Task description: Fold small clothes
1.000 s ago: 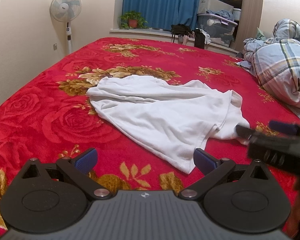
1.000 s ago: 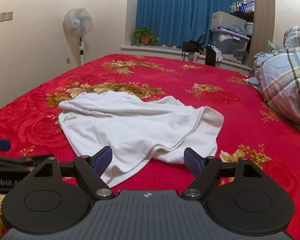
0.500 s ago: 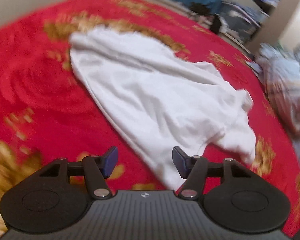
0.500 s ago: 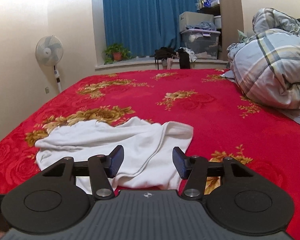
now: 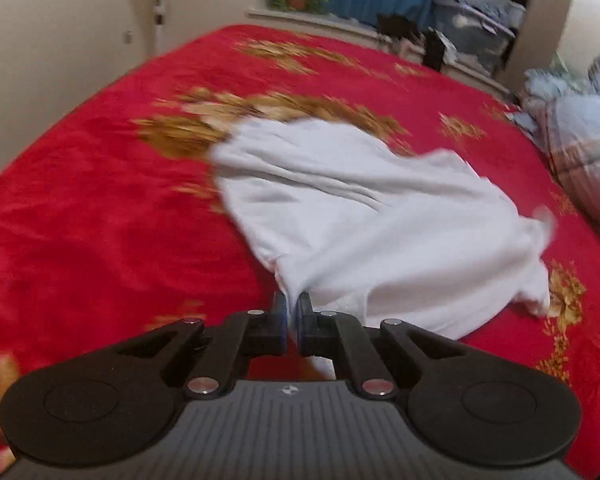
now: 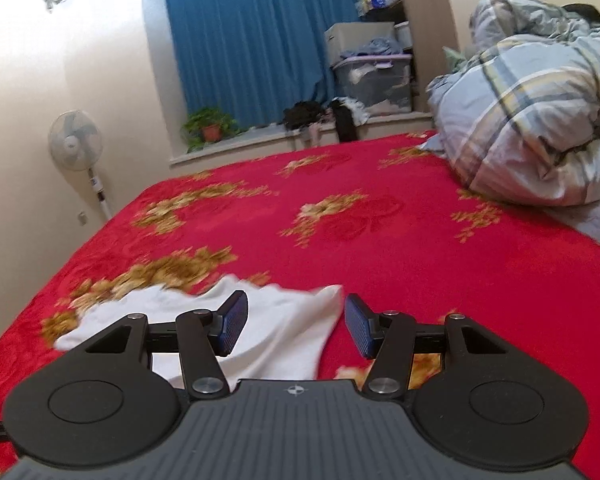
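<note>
White garment (image 5: pixel 372 216): small, soft cotton, crumpled, creased in long diagonal folds (blurred in the left wrist view); spread on red bedspread (image 5: pixel 100 220) with gold floral print, near its front edge. Left gripper (image 5: pixel 292 312): pressed together, pinching the garment's near hem, cloth bunched at the pads. Right gripper (image 6: pixel 296 326): spread, pads clear of fabric, above the garment's corner (image 6: pixel 284 332). Plaid duvet (image 6: pixel 540 120): heaped at right.

Motion blur smears the white garment (image 5: pixel 372 220) and the gold flowers on the red blanket (image 5: pixel 100 220). The right gripper's body hides the garment's near edge; the checked quilt (image 6: pixel 540 120) runs off-frame.
</note>
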The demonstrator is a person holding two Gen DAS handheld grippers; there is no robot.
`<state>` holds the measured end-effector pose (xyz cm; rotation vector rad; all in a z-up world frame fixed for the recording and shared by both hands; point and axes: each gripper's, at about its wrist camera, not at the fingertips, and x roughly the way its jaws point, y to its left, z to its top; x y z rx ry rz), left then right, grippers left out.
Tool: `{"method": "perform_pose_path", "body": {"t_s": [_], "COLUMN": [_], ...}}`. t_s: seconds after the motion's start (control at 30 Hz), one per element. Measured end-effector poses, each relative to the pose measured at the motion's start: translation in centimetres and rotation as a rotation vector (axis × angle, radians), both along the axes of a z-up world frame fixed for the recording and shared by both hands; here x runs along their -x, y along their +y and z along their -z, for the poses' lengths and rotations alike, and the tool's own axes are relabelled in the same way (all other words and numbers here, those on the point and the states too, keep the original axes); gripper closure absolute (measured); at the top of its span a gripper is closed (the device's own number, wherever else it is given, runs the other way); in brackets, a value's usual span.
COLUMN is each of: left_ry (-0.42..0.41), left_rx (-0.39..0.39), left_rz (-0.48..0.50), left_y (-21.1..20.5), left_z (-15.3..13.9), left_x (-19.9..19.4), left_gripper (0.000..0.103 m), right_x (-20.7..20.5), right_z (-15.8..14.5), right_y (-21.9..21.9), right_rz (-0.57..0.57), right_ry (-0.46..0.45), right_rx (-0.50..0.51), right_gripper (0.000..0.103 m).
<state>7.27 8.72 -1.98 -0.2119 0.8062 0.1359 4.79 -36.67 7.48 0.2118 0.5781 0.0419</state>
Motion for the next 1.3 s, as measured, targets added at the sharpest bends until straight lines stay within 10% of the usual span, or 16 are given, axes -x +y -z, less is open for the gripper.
{"method": "perform_pose_path", "body": {"t_s": [0.27,0.33,0.4,0.57,0.7,0.8,1.1,1.3], "left_ry": [0.061,0.069,0.075,0.075,0.115,0.114,-0.077,-0.063], "left_rx": [-0.013,0.036,0.094,0.149,0.204,0.206,0.236,0.271], "left_rz": [-0.049,-0.038,-0.026,-0.052,-0.086,-0.069,0.022,-0.004], "left_y": [7.2,8.0,8.5,9.8,10.5,10.5,9.7,10.4], "left_z": [0.9,2.2,3.2,4.7,6.0,5.9,-0.3,-1.4], "left_x": [5.4,5.2,4.7,3.6,2.7,2.6,7.8,11.9], "left_gripper": [0.096,0.089,0.060,0.051,0.057,0.095,0.097,0.098], "right_x": [-4.4,-5.4,-5.9,-6.5,-6.5,-6.0,1.1,1.6], "right_z": [3.7,5.8,7.8,11.2,11.4,11.3,2.4,4.0], "right_y": [-2.3,-2.0,-1.0,3.2,5.7,6.3,1.6,0.7], "right_rz": [0.004,-0.030,-0.041,-0.169,-0.195,-0.215,-0.185,-0.150], "right_ry": [0.158,0.253,0.325,0.461,0.436,0.413,0.143,0.252], "right_rx": [-0.096,-0.162,-0.194,-0.226,-0.110,-0.093,-0.238,-0.155], "right_gripper": [0.047,0.047,0.047,0.047,0.050,0.103,0.103,0.085]}}
